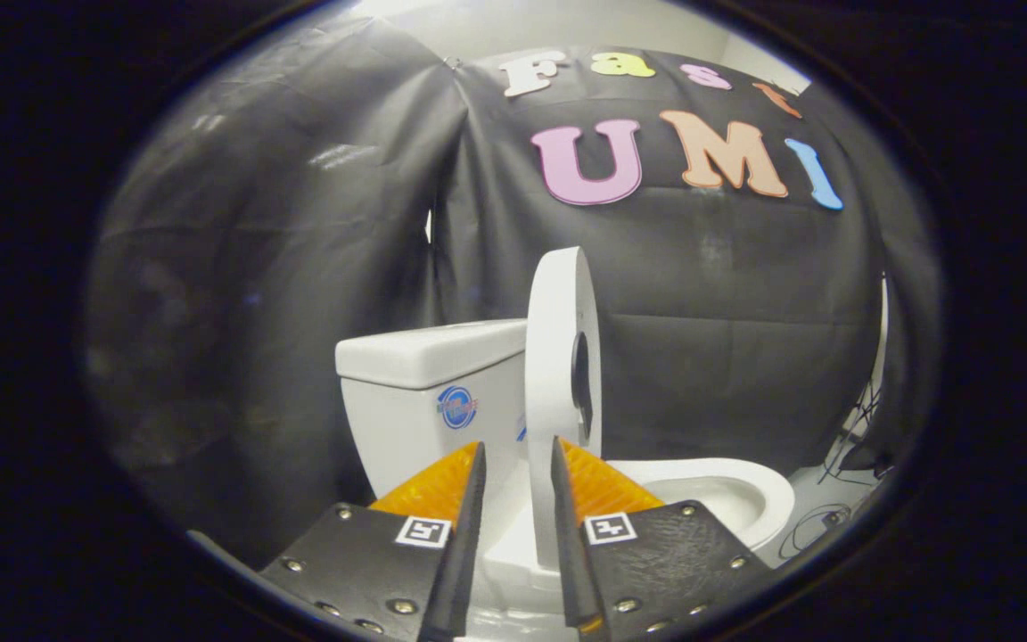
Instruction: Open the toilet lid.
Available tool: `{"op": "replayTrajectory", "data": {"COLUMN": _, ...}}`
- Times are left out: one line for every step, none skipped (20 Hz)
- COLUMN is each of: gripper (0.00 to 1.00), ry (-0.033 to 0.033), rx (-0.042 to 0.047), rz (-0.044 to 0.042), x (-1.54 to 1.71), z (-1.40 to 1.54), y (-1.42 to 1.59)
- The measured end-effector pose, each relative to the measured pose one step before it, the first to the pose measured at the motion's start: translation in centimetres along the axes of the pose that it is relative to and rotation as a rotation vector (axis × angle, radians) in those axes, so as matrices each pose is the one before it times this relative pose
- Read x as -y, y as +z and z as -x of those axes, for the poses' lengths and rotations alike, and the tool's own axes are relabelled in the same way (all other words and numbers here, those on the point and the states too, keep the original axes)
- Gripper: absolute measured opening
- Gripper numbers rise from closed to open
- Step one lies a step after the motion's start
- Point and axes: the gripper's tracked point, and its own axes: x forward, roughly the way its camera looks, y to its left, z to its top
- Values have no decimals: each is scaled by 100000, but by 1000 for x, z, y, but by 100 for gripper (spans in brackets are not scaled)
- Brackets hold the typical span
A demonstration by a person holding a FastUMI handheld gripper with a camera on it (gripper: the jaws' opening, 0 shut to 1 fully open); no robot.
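1. Fingers nearest, parted with a narrow gap between the tips; nothing pressed by both.
2. Gripper aimed along the side of the toilet, tips level with the hinge zone.
3. Toilet lid raised, standing upright and seen nearly edge-on, just ahead of the fingers. Lower edge of the lid in line with the gap, close against the inner face of the right finger; actual contact cannot be told.
4. Dark oval patch visible on the lid face turned toward the bowl, above the right finger.
5. Toilet bowl open, rim and inner basin exposed, beyond the right finger and to its right.
6. White base of the toilet between and below the fingertips, continuing back to the hinge.
7. Tank beyond the left finger, behind the raised lid, closed by a flat tank cover. Round blue sticker on the tank wall, just above the left fingertip.
8. Cables lying on the floor well to the right of the bowl, with more wiring rising further right.
9. Black cloth wall farthest, hanging in folds behind the tank, lid and bowl.
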Motion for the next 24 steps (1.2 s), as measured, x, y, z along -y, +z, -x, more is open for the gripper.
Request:
{"op": "replayTrajectory", "data": {"gripper": 40, "ry": 134, "rx": -238, "rz": -457, "x": 94, "z": 259, "y": 169}}
{"op": "replayTrajectory", "data": {"gripper": 49, "ry": 562, "rx": -147, "rz": 19, "x": -101, "z": 61, "y": 76}}
{"op": "replayTrajectory", "data": {"gripper": 55, "ry": 854, "rx": 107, "rz": 342, "x": -112, "z": 232, "y": 282}}
{"op": "replayTrajectory", "data": {"gripper": 62, "ry": 916, "rx": 99, "rz": 445, "x": -159, "z": 178, "y": 355}}
{"op": "replayTrajectory", "data": {"gripper": 69, "ry": 569, "rx": 155, "rz": 316, "x": -28, "z": 246, "y": 383}}
{"op": "replayTrajectory", "data": {"gripper": 77, "ry": 493, "rx": -175, "rz": -27, "x": 75, "z": 189, "y": 308}}
{"op": "replayTrajectory", "data": {"gripper": 80, "ry": 409, "rx": -18, "rz": -137, "x": 75, "z": 224, "y": 487}}
{"op": "replayTrajectory", "data": {"gripper": 84, "ry": 273, "rx": -51, "rz": -134, "x": 58, "z": 414, "y": 223}}
{"op": "replayTrajectory", "data": {"gripper": 88, "ry": -594, "rx": 491, "rz": 137, "x": 328, "z": 326, "y": 566}}
{"op": "replayTrajectory", "data": {"gripper": 92, "ry": -1486, "rx": 719, "rz": 844, "x": 648, "z": 369, "y": 672}}
{"op": "replayTrajectory", "data": {"gripper": 92, "ry": -1412, "rx": 156, "rz": 1051, "x": 561, "z": 280, "y": 567}}
{"op": "replayTrajectory", "data": {"gripper": 93, "ry": -416, "rx": 24, "rz": 816, "x": 351, "z": 214, "y": 602}}
{"op": "replayTrajectory", "data": {"gripper": 94, "ry": -479, "rx": 49, "rz": 701, "x": 372, "z": 320, "y": 626}}
{"op": "replayTrajectory", "data": {"gripper": 98, "ry": -373, "rx": 357, "rz": 370, "x": 524, "z": 452, "y": 740}}
{"op": "replayTrajectory", "data": {"gripper": 98, "ry": -298, "rx": 1483, "rz": 350, "x": 552, "z": 481, "y": 1094}}
{"op": "replayTrajectory", "data": {"gripper": 98, "ry": -456, "rx": 909, "rz": -186, "x": 665, "z": 463, "y": 1025}}
{"op": "replayTrajectory", "data": {"gripper": 98, "ry": -395, "rx": 352, "rz": -1095, "x": 397, "z": 580, "y": 618}}
{"op": "replayTrajectory", "data": {"gripper": 98, "ry": 5, "rx": 74, "rz": -1176, "x": 486, "z": 344, "y": 670}}
{"op": "replayTrajectory", "data": {"gripper": 98, "ry": -258, "rx": 435, "rz": -879, "x": 612, "z": 382, "y": 882}}
{"op": "replayTrajectory", "data": {"gripper": 98, "ry": -845, "rx": 848, "rz": -471, "x": 844, "z": 321, "y": 998}}
{"op": "replayTrajectory", "data": {"gripper": 98, "ry": -875, "rx": 783, "rz": -164, "x": 729, "z": 443, "y": 921}}
{"op": "replayTrajectory", "data": {"gripper": 98, "ry": -846, "rx": 583, "rz": 164, "x": 640, "z": 387, "y": 821}}
{"op": "replayTrajectory", "data": {"gripper": 98, "ry": -1098, "rx": 429, "rz": 324, "x": 807, "z": 312, "y": 825}}
{"op": "replayTrajectory", "data": {"gripper": 98, "ry": -1417, "rx": 310, "rz": 432, "x": 1067, "z": 189, "y": 708}}
